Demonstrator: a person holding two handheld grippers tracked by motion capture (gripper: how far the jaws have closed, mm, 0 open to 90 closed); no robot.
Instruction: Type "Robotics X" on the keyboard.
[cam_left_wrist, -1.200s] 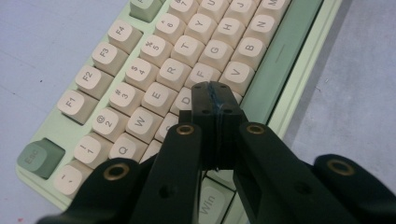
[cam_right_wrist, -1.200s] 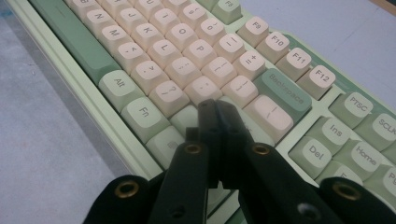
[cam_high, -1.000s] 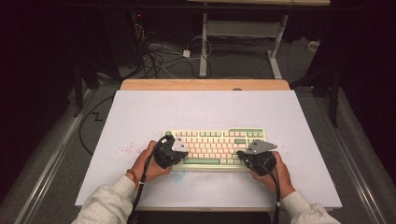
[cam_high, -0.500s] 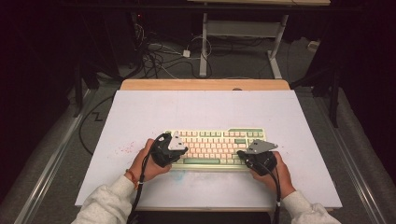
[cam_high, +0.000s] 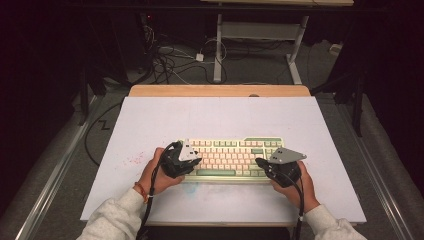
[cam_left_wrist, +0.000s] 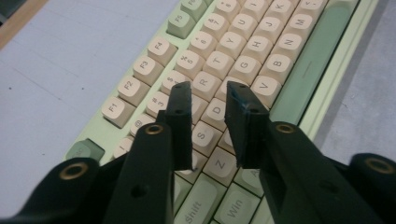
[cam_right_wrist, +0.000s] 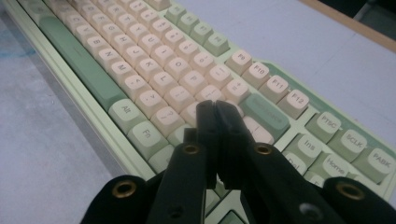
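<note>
Keyboard (cam_high: 227, 159), cream keys on a green case, lies on the pale mat (cam_high: 220, 120) near the person's edge of the table. Left gripper (cam_left_wrist: 208, 95) sits over its left end, jaws just opened a gap, nothing clamped, S and D keys showing between them. Right gripper (cam_right_wrist: 215, 106) hovers over its right end, jaws pressed together, empty, tips above the keys beside the green backspace key (cam_right_wrist: 264, 113).

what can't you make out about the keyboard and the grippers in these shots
- High view: keyboard legends too small; grippers cover both its ends.
- Left gripper view: left gripper, jaws apart and just opening, hides keys near the S key.
- Right gripper view: shut right gripper hides keys beneath; large green key legend blurred.
</note>
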